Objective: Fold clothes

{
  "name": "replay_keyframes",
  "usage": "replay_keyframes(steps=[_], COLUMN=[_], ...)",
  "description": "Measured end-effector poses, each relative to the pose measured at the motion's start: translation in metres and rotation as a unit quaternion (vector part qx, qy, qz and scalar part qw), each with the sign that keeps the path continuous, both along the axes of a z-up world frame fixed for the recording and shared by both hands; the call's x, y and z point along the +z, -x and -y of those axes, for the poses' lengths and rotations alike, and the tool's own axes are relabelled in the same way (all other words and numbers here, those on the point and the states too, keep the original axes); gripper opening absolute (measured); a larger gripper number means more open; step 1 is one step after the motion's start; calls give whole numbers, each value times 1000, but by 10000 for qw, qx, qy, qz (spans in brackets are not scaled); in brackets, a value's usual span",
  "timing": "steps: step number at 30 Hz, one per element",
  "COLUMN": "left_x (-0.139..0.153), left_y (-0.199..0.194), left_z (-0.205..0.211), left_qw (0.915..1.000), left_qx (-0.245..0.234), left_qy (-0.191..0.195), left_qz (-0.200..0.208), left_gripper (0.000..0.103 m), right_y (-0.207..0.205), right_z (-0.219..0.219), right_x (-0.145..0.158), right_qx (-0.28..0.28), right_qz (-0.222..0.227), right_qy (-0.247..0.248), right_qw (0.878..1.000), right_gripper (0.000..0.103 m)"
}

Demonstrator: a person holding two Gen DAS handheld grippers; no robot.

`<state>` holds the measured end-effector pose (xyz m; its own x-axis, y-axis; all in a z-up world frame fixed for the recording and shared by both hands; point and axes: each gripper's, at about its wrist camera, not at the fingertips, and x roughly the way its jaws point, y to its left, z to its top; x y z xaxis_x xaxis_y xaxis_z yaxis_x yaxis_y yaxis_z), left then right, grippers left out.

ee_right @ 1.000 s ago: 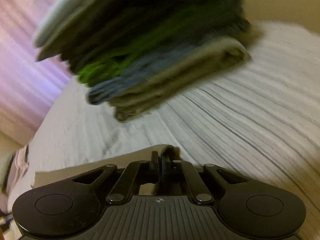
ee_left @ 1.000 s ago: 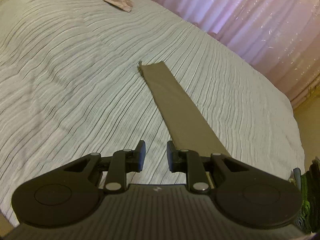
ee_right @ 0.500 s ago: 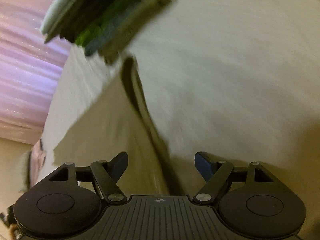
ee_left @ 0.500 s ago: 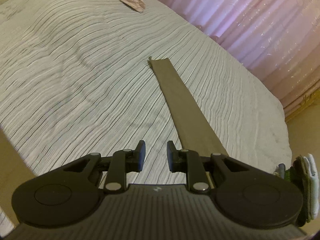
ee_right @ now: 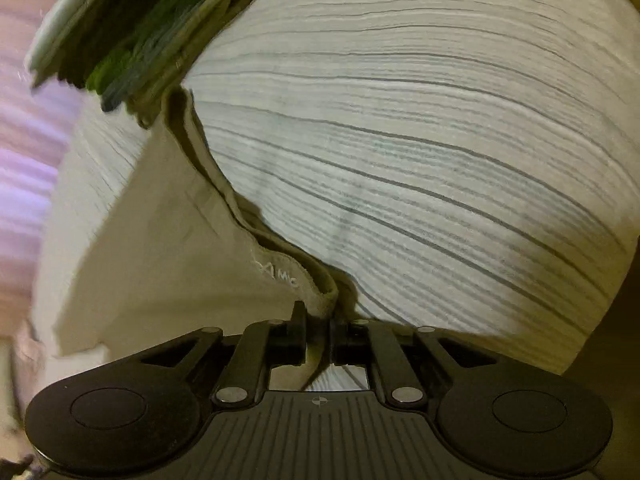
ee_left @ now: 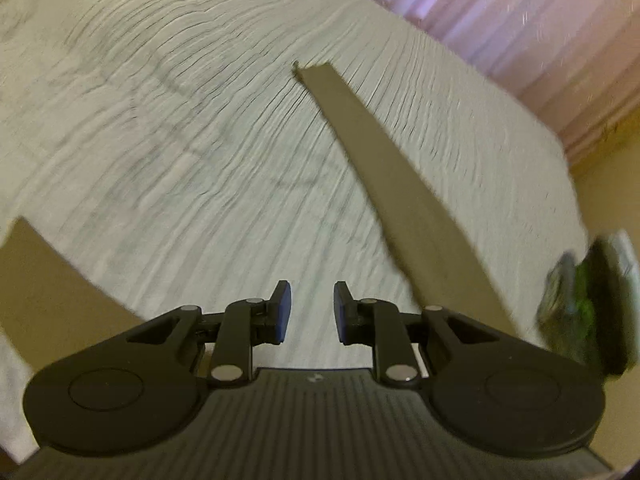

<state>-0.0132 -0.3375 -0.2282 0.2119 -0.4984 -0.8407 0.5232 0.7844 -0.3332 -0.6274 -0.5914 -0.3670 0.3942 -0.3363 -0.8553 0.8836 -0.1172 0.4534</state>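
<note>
- A bed with a grey-white striped ribbed bedspread [ee_left: 192, 152] fills both views, pink pleated curtains [ee_left: 520, 32] behind it.
- The long khaki-tan garment, folded lengthwise into a narrow strip [ee_left: 384, 168], runs away from the left gripper, ahead and to its right, its far end flat on the spread.
- The right gripper [ee_right: 319, 322] has its jaws nearly together, clamped on the thick layered corner of that strip right at its fingertips; the near edge rises off the bed from there.
- The left gripper [ee_left: 308, 312] hangs over bare bedspread with a modest gap between its jaws, gripping nothing; the strip passes just to its right.
- A stack of folded clothes in green, grey and tan [ee_right: 136, 28] sits ahead and to the left of the right gripper, close to the strip's near edge.
- To fold well, I'd judge: keep every layer pinched, have the left gripper catch the neighbouring corner, and carry both level so the edges line up.
- Watch that stack — a wide swing could knock it.
</note>
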Motion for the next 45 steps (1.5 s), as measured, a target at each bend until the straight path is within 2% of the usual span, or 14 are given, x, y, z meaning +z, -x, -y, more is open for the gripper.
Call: replay_keyframes(steps=[1, 2, 3, 5, 7, 8, 10, 13, 17, 20, 26, 32, 37, 45], left_x=[1, 2, 2, 1, 0, 0, 1, 7, 23, 39, 83, 115, 125, 127], left_y=[1, 1, 1, 2, 4, 7, 14, 25, 36, 43, 56, 75, 102, 169], left_z=[-7, -14, -21, -35, -48, -55, -71, -93, -113, -115, -120, -125, -125, -120], left_qw=[9999, 9993, 9983, 9940, 9860, 9803, 9677, 9578, 9511, 9453, 9458, 9498, 9526, 9573], left_qx=[-90, -192, -293, -493, -752, -904, -1195, -1516, -1903, -2137, -2182, -1998, -1762, -1547], left_qy=[-130, -289, -463, -912, -1409, -1654, -2060, -2215, -2151, -2046, -1606, -1313, -1265, -1253], left_qz=[69, 138, 201, 337, 484, 586, 823, 1032, 1139, 1372, 1789, 2020, 2134, 2096], left_gripper=[19, 20, 20, 20, 22, 25, 28, 32, 34, 36, 46, 49, 52, 54], right_y=[-3, -6, -14, -35, -46, -51, -64, -74, -108, -133, -172, -196, -187, -138], right_z=[-1, -1, -4, -11, -23, -32, -51, -98, -144, -176, -215, -219, -209, -187], right_x=[4, 8, 15, 27, 26, 29, 46, 77, 109, 131, 167, 195, 211, 228], right_qx=[-27, -53, 2, 273, 566, 676, 835, 1125, 1461, 1672, 2353, 2937, 3102, 3412], right_qz=[-185, -370, -691, -1597, -2223, -2323, -2162, -1849, -1513, -1325, -1372, -1505, -1268, -1237], right_qy=[62, 125, 217, 239, -223, -299, -180, -117, -94, 6, 344, 897, 956, 1132], right_qw=[9998, 9992, 9974, 9865, 9731, 9698, 9726, 9762, 9776, 9770, 9616, 9397, 9373, 9249], right_gripper=[26, 43, 59, 82, 82, 82, 82, 82, 84, 103, 103, 103, 103, 103])
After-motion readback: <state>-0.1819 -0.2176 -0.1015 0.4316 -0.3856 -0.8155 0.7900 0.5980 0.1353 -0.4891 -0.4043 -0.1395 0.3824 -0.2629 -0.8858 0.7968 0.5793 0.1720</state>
